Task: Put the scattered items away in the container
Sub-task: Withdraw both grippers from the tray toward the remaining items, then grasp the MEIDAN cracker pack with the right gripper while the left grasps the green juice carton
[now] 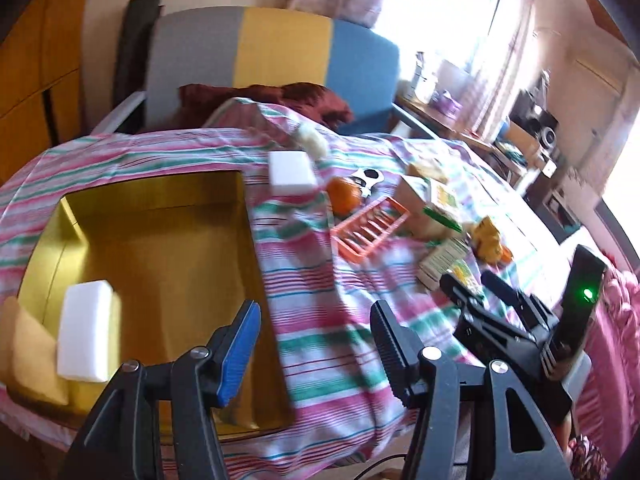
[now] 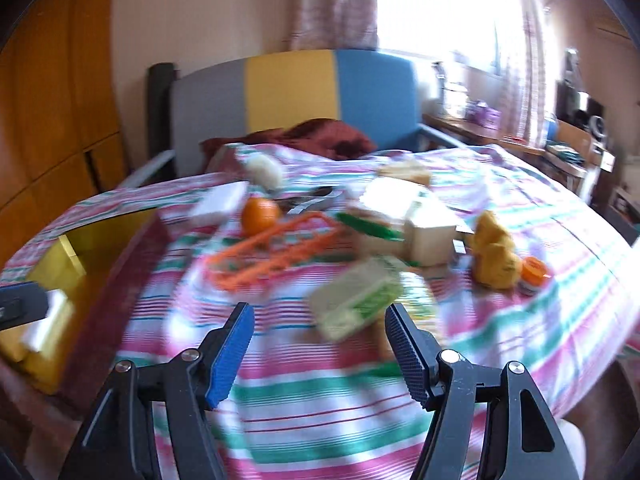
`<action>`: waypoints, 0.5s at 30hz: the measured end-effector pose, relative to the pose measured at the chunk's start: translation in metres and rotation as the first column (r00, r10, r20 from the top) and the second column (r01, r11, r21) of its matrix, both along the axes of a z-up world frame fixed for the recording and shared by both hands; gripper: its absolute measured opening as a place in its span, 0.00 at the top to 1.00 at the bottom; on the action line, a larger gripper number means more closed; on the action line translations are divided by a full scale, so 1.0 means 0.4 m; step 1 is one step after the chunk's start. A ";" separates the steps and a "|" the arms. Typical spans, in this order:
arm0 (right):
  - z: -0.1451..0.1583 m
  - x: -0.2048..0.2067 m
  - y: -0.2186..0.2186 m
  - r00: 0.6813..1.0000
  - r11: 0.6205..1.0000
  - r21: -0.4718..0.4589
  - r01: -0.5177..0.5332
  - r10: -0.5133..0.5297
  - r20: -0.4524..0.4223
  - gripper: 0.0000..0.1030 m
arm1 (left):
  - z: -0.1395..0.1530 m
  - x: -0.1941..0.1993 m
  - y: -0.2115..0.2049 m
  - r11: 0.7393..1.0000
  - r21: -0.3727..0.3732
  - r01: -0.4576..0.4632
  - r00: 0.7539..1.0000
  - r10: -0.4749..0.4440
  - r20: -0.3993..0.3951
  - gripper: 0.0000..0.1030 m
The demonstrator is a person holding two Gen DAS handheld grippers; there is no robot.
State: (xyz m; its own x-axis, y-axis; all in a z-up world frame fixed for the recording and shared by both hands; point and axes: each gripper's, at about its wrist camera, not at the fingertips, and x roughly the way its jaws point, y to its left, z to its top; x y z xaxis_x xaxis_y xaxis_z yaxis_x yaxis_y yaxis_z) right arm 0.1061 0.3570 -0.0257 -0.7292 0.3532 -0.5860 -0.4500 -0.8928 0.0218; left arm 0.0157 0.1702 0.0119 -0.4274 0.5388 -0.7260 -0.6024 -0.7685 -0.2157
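A gold box [image 1: 168,240] lies open on the striped cloth with a white sponge [image 1: 86,330] and a yellow one [image 1: 34,354] at its near left. My left gripper [image 1: 316,336] is open and empty just right of the box's near edge. Scattered items lie to the right: another white sponge [image 1: 291,171], an orange [image 1: 343,196], an orange rack [image 1: 370,226], cartons [image 1: 432,204], a yellow plush [image 1: 486,236]. My right gripper [image 2: 320,344] is open and empty, just before a green-and-white carton [image 2: 356,298]. It also shows in the left wrist view [image 1: 476,284]. The right wrist view is blurred.
The striped cloth [image 1: 328,296] covers a bed with a grey, yellow and blue headboard [image 1: 280,52]. A dark red blanket [image 1: 264,100] lies at the head. A cluttered desk [image 1: 512,136] stands at the right by the window. A small orange-lidded jar [image 2: 534,274] sits beside the plush.
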 end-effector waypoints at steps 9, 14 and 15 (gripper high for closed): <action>-0.069 0.015 0.156 0.993 0.994 0.007 0.105 -0.105 0.046 0.33 | -0.033 0.025 0.118 0.988 -0.106 0.109 0.993 -0.113 -0.033 0.43; -0.088 0.010 0.174 0.998 0.998 -0.014 0.065 -0.064 0.023 0.33 | -0.055 0.019 0.187 0.980 -0.091 0.177 0.984 -0.177 0.005 0.43; -0.093 0.003 0.170 0.999 0.999 -0.008 0.048 -0.048 0.023 0.33 | -0.060 0.018 0.200 0.978 -0.091 0.186 0.982 -0.186 0.010 0.43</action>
